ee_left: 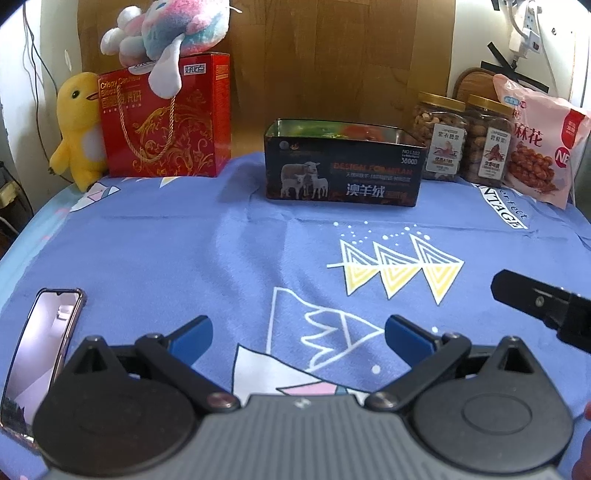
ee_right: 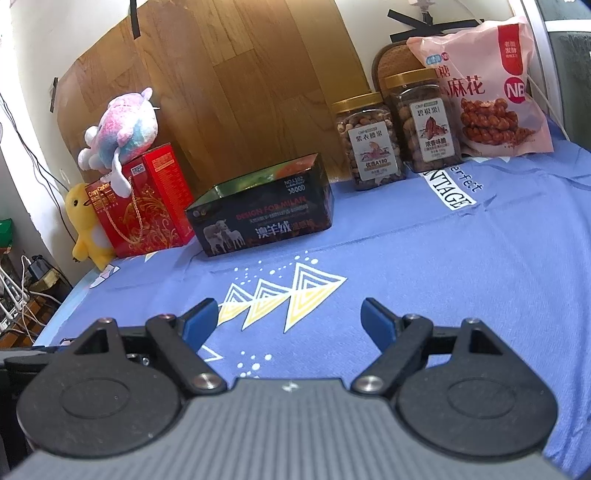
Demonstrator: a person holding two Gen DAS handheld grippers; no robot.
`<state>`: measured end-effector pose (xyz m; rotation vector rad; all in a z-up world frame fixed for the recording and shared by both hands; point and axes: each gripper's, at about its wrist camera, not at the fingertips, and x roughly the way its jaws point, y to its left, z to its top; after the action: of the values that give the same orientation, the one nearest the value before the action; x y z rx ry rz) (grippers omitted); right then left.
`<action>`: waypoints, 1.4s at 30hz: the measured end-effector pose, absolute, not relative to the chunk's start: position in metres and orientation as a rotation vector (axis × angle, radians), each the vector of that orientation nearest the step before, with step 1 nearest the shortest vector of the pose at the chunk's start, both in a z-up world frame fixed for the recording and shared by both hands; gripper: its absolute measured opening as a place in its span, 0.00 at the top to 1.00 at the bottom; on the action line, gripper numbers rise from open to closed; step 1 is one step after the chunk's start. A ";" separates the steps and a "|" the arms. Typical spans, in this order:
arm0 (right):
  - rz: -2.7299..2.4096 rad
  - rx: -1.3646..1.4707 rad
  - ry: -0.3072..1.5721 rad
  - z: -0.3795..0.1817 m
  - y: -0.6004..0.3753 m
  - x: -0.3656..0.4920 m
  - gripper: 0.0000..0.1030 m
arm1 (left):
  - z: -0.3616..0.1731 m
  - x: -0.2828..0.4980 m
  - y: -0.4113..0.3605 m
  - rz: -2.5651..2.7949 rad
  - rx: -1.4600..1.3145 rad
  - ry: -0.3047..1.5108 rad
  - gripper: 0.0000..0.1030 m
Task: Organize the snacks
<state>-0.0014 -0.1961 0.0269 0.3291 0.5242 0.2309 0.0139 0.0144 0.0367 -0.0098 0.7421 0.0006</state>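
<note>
Lying at about 8 o'clock in the left wrist view, a phone rests screen-up on the blue patterned cloth covering the desk. The left gripper hovers low over the cloth, blue fingers spread wide with nothing between them. At 10 o'clock a yellow plush duck leans against a red biscuit gift box, and a pastel plush toy sits on top of the box. At 12 o'clock stands an open black tin printed with sheep; its contents are too blurred to name. At 2 o'clock two gold-lidded nut jars stand side by side, touching or nearly so, with a pink bag of fried dough twists propped just right of them. The right gripper is likewise spread wide and empty above the cloth's triangle print.
</note>
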 end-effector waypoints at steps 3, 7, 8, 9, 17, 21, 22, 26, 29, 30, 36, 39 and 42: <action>0.229 0.331 0.526 0.026 -0.197 -0.001 0.16 | 0.037 0.014 0.014 0.007 -0.010 0.739 0.00; 0.225 0.332 0.527 0.025 -0.197 -0.001 0.16 | 0.037 0.013 0.017 0.025 -0.018 0.725 0.00; 0.224 0.332 0.530 0.025 -0.197 0.000 0.16 | 0.038 0.013 0.018 0.030 -0.019 0.721 0.00; 0.226 0.337 0.534 0.025 -0.198 0.001 0.16 | 0.038 0.013 0.018 0.034 -0.016 0.715 0.00; 0.224 0.343 0.530 0.023 -0.200 0.001 0.16 | 0.038 0.014 0.018 0.047 -0.006 0.712 0.00; 0.226 0.348 0.532 0.023 -0.201 0.000 0.16 | 0.036 0.016 0.015 0.038 -0.011 0.732 0.00; 0.227 0.350 0.535 0.022 -0.201 0.000 0.16 | 0.036 0.016 0.015 0.034 -0.012 0.737 0.00; 0.229 0.353 0.539 0.022 -0.202 0.001 0.16 | 0.036 0.016 0.014 0.036 -0.008 0.737 0.00; 0.229 0.354 0.542 0.021 -0.202 0.002 0.16 | 0.036 0.017 0.014 0.036 -0.009 0.738 0.00; 0.230 0.355 0.541 0.021 -0.202 0.002 0.16 | 0.035 0.017 0.014 0.039 -0.007 0.737 0.00; 0.232 0.355 0.533 0.022 -0.204 0.003 0.16 | 0.036 0.020 0.010 0.035 0.006 0.740 0.00; 0.227 0.360 0.529 0.021 -0.209 0.005 0.16 | 0.037 0.023 0.004 0.034 0.019 0.737 0.00; 0.203 0.366 0.504 0.023 -0.220 0.006 0.16 | 0.038 0.026 -0.008 0.028 0.049 0.734 0.00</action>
<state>0.0061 -0.2202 0.0226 0.3660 0.5041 0.2033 0.0256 -0.0079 0.0377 0.0493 0.7342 0.0278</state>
